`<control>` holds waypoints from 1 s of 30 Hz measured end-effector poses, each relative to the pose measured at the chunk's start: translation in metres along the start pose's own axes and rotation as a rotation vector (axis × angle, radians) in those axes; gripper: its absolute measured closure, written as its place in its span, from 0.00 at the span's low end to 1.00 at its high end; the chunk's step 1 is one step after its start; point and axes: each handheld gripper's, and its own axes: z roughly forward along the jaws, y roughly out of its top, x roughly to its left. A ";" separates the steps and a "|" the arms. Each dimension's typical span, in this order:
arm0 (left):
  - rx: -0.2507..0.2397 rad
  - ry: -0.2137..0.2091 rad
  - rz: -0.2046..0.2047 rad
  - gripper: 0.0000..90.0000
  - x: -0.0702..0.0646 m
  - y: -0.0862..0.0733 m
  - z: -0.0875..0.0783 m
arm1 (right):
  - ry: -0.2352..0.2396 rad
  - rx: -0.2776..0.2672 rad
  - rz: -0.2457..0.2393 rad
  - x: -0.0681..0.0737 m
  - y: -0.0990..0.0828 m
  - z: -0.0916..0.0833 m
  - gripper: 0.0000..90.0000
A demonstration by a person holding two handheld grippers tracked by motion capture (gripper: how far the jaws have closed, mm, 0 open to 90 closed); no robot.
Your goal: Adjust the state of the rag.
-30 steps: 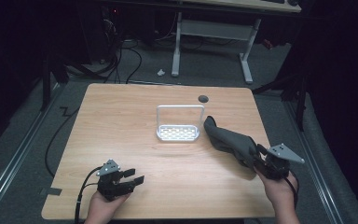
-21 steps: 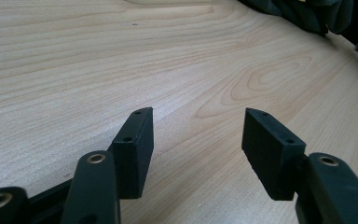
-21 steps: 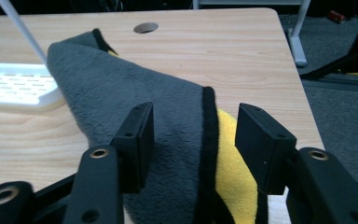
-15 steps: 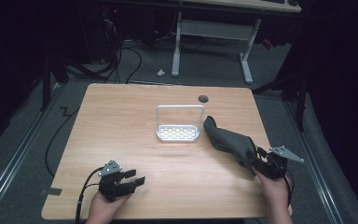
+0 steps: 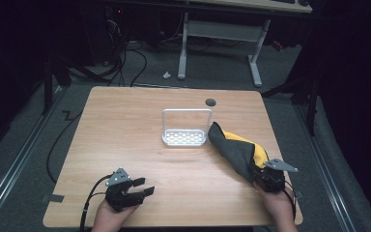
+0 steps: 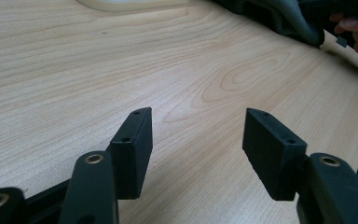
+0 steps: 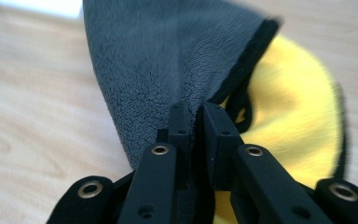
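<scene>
Dark room, cables and a second desk frame on the floor behind; wooden bench [image 5: 125,125] in the middle, lit.

High view: white wire rack [image 5: 185,131] stands upright near bench centre, small dark grommet hole [image 5: 210,102] behind it. Grey-and-yellow cloth [image 5: 236,150] lies just right of the rack, its far tip almost touching the rack's corner, its near end running into the right hand-held gripper [image 5: 265,178]. Cloth is folded over, grey outside, yellow lining showing along the right edge. Left hand-held gripper [image 5: 142,188] rests low at the front-left of the bench, well apart from the cloth, likely parked out of the way while the right one works.

Left gripper view: 2 jaws stand wide apart with only bare bench [image 6: 121,70] between them, so released, nothing held. Grey cloth edge [image 6: 284,21] and the other hand's fingers [image 6: 356,32] sit far off at top right.

Right gripper view: jaws have just been closing and now pinch the cloth [image 7: 168,60] at its near corner, grey layer clamped between the pads, yellow lining [image 7: 293,116] bulging to the right. Corner grip looks chosen to lift or unfold the cloth, my read.
</scene>
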 end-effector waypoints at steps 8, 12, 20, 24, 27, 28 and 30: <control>0.002 -0.002 0.009 0.48 -0.001 0.000 -0.001 | 0.028 0.022 -0.066 0.028 -0.005 -0.003 0.94; 0.013 -0.008 0.016 0.48 -0.002 0.000 0.002 | 0.076 0.026 -0.095 0.046 -0.008 -0.007 0.94; 0.027 -0.013 0.043 0.48 -0.007 0.000 0.005 | 0.153 0.033 -0.196 0.088 -0.012 -0.006 0.94; 0.034 -0.011 0.053 0.48 -0.009 -0.001 0.006 | 0.197 0.037 -0.255 0.112 -0.010 -0.001 0.94; 0.037 -0.009 0.058 0.48 -0.010 -0.001 0.007 | 0.232 0.056 -0.305 0.132 -0.011 0.003 0.94; 0.039 -0.011 0.059 0.48 -0.010 -0.001 0.007 | 0.244 0.058 -0.320 0.139 -0.011 0.004 0.94; 0.043 -0.013 0.061 0.48 -0.011 -0.001 0.008 | 0.270 0.060 -0.348 0.150 -0.012 0.003 0.93</control>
